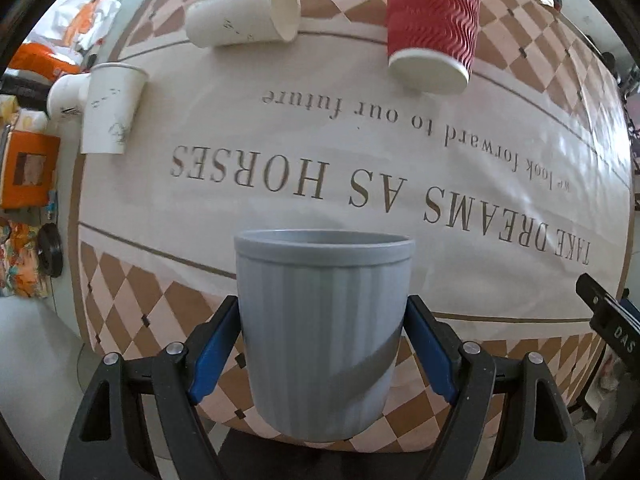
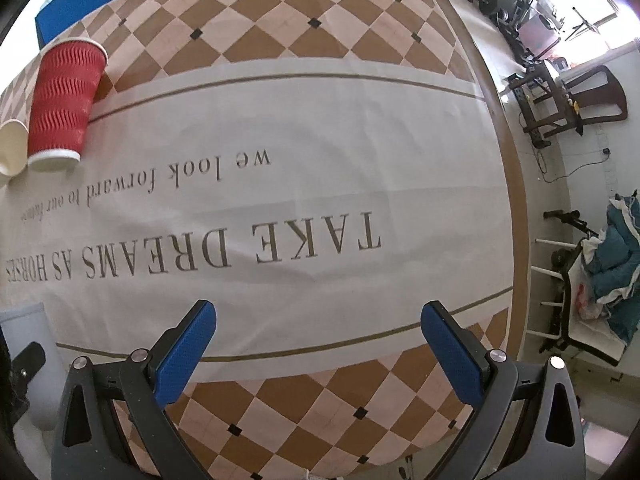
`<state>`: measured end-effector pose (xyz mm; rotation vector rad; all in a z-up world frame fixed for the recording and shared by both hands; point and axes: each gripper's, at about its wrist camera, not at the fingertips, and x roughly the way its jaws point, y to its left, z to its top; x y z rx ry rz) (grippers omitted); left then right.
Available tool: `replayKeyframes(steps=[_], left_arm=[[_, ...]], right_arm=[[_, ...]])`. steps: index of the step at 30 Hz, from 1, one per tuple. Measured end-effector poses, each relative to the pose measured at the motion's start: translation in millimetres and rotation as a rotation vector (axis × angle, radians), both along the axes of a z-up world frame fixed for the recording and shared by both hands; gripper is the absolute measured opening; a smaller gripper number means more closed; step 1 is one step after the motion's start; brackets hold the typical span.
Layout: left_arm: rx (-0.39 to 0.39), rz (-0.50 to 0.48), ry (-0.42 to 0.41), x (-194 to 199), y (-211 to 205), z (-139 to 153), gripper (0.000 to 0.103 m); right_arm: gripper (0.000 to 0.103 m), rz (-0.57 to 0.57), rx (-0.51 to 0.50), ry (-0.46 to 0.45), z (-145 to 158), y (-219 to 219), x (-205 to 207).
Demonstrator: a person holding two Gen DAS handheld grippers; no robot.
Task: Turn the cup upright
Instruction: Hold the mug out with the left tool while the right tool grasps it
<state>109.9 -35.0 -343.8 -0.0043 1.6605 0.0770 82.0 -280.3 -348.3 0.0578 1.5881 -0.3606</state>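
My left gripper (image 1: pixel 323 320) is shut on a grey ribbed cup (image 1: pixel 324 332), blue pads against its two sides. The cup is upright with its open rim up, near the table's front edge. Its side also shows at the left edge of the right wrist view (image 2: pixel 28 356). My right gripper (image 2: pixel 319 344) is open and empty above the tablecloth (image 2: pixel 320 160), to the right of the cup. Its tip shows in the left wrist view (image 1: pixel 608 320).
A red ripple cup (image 1: pixel 432 24) lies tipped toward me at the back; it also shows in the right wrist view (image 2: pixel 64 104). A white paper cup (image 1: pixel 244 12) lies on its side. Another white cup (image 1: pixel 110 108) stands rim-down at the left. Chairs (image 2: pixel 568 96) and clutter stand right of the table.
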Motion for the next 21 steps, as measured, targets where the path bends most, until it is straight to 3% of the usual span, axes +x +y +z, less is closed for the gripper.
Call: replayKeyframes(steps=[5,13,21], left_arm=[[-0.005,-0.010,0.018,5,-3,-17,0.081],[-0.016,-0.096,0.010,6,-17,-19,0.081],[-0.044,-0.100,-0.070,3,-4,9,0.101]], right_arm=[[0.103,-0.017,-0.018,0.013,-3,-7,-3],[0.103,-0.056,-0.028,0.015,-2,-27,-5],[0.103,-0.072,-0.012,0.017,1,-25,-8]])
